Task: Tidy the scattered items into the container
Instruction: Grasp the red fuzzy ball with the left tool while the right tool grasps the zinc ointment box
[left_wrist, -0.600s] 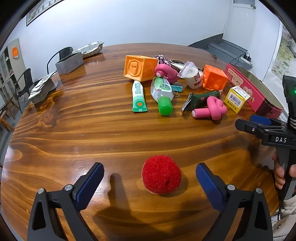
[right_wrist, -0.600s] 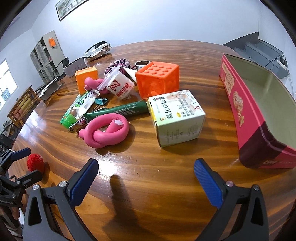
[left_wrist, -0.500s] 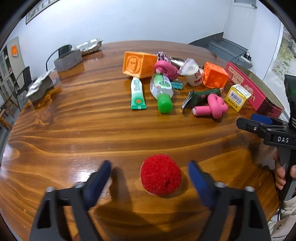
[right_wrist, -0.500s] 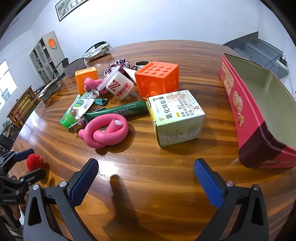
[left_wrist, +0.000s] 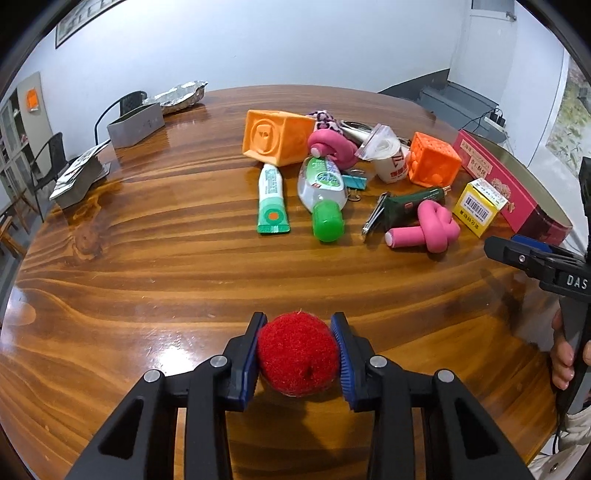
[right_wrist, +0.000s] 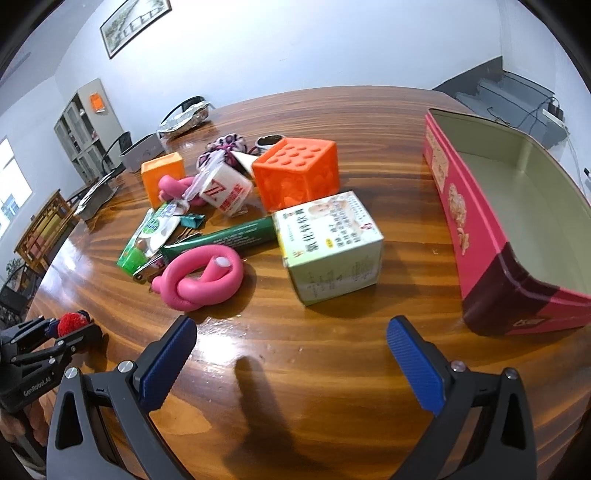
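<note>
My left gripper (left_wrist: 297, 354) is shut on a fuzzy red pom-pom ball (left_wrist: 297, 352) at the near edge of the wooden table; it also shows small at the left of the right wrist view (right_wrist: 72, 323). My right gripper (right_wrist: 291, 365) is open and empty above bare table, short of a white-green carton (right_wrist: 332, 247) and a knotted pink foam tube (right_wrist: 203, 277). The open red tin container (right_wrist: 480, 221) stands to its right, with nothing seen inside. Scattered items lie mid-table: an orange cube (left_wrist: 275, 136), a studded orange cube (right_wrist: 297, 171), a green tube (left_wrist: 272, 199), a sanitizer bottle (left_wrist: 325, 195).
A grey box (left_wrist: 135, 123), a foil tray (left_wrist: 179, 96) and a metal tin (left_wrist: 77, 181) sit at the table's far left. Chairs (left_wrist: 48, 158) stand beyond that edge. A dark green tube (right_wrist: 229, 236), a paper cup (right_wrist: 227, 194) and clips lie among the pile.
My left gripper has closed its fingers from wide open onto the red ball. My right gripper has stayed open and almost still.
</note>
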